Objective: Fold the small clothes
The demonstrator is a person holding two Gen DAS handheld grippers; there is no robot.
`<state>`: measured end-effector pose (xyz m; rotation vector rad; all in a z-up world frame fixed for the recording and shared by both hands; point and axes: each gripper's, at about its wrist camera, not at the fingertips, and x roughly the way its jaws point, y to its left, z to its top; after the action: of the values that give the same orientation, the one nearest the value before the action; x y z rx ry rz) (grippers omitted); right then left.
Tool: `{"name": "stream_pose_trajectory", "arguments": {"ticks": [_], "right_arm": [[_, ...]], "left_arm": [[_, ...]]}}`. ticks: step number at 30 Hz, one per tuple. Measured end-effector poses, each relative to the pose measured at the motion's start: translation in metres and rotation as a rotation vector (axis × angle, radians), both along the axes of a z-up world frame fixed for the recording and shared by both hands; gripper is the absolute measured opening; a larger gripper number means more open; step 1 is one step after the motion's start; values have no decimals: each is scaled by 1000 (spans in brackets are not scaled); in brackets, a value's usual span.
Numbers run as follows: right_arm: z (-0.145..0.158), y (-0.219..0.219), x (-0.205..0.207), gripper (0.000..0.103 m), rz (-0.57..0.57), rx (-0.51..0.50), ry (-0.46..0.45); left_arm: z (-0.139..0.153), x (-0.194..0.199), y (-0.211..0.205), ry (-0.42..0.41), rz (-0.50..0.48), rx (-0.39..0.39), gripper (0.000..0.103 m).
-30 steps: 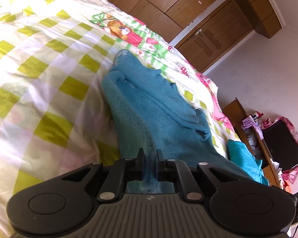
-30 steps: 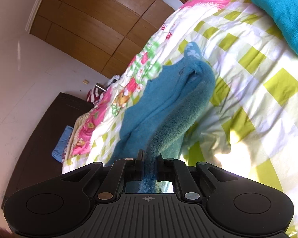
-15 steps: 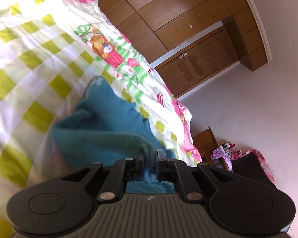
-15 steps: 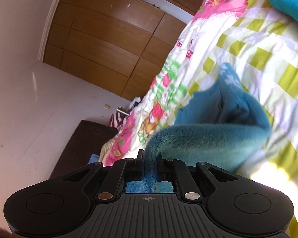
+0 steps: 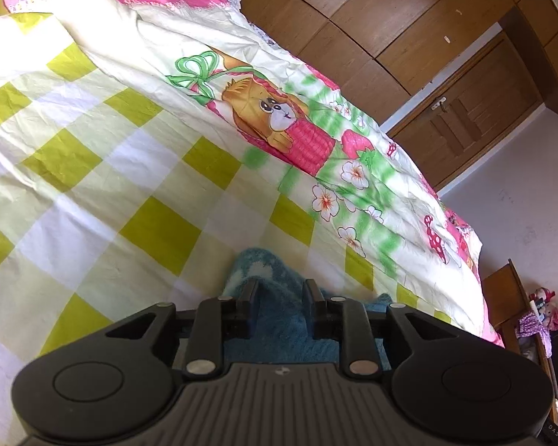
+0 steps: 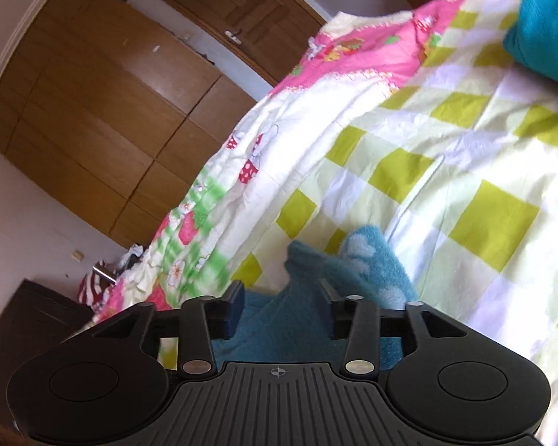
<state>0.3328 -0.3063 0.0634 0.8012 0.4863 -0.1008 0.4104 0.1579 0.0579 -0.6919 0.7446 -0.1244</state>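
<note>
- Bedspread [image 5: 137,171] fills both views; the teal fleece garment [image 5: 275,319] lies on it, bunched right under our tools.
- Change: half a second ago both grippers pinched the fleece; now the left gripper [image 5: 278,290] and right gripper [image 6: 282,299] are spread, fleece between the jaws but not clamped. We read that as this fold laid down and released.
- Right view only: a second teal piece [image 6: 547,26] well apart near the far edge, plus the garment's white pattern.
- Left view only: door handle [image 5: 439,103], small and far off.
</note>
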Motion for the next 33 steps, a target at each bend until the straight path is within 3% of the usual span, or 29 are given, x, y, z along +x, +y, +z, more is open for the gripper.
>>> {"name": "stream_pose_trajectory", "arguments": {"ticks": [3,4,5,7,10,14,15,16,17,19,21,24,25,27,28,29,31,33], "right_arm": [[11,14,-8,55,54,-235,-14],[12,19,-9,56,69,-304,-12],[11,22,-6,61,95,-370,-5],[5,27,5,64,138,-434,23],[-4,33,19,66,153,-500,74],[-18,27,39,63,179,-513,162],[-19,26,41,58,189,-513,179],[-18,25,39,37,186,-522,187],[-15,23,37,29,190,-531,191],[-7,12,28,21,199,-458,170],[3,0,17,15,188,-384,145],[0,-8,13,15,138,-320,133],[-9,-8,16,15,126,-320,149],[-32,-3,23,15,105,-376,180],[-40,-1,24,17,101,-402,182],[-44,0,23,18,100,-424,176],[-40,1,21,19,110,-447,172],[-28,-2,14,20,99,-420,156]], "left_arm": [[11,-3,3,-30,-54,19,57],[17,-5,3,-48,-57,46,67],[20,-8,4,-64,-53,64,84],[24,-11,6,-87,-19,104,101],[24,-13,6,-77,21,126,100],[14,-35,-2,-64,12,144,101],[8,-40,-4,-47,7,167,101],[1,-40,-5,-17,6,180,101],[-5,-38,-5,26,13,181,100],[-12,-39,-5,56,10,135,99],[-2,-44,-12,-1,8,143,99],[15,-44,-31,-108,-8,236,100],[13,-39,-36,-107,-17,258,100],[-5,-22,-42,-46,-31,336,100],[-20,-13,-42,26,-28,375,101],[-33,-8,-38,62,-31,344,103],[-36,-13,-29,39,-29,299,103],[-30,-18,-27,37,-18,309,103]]}}
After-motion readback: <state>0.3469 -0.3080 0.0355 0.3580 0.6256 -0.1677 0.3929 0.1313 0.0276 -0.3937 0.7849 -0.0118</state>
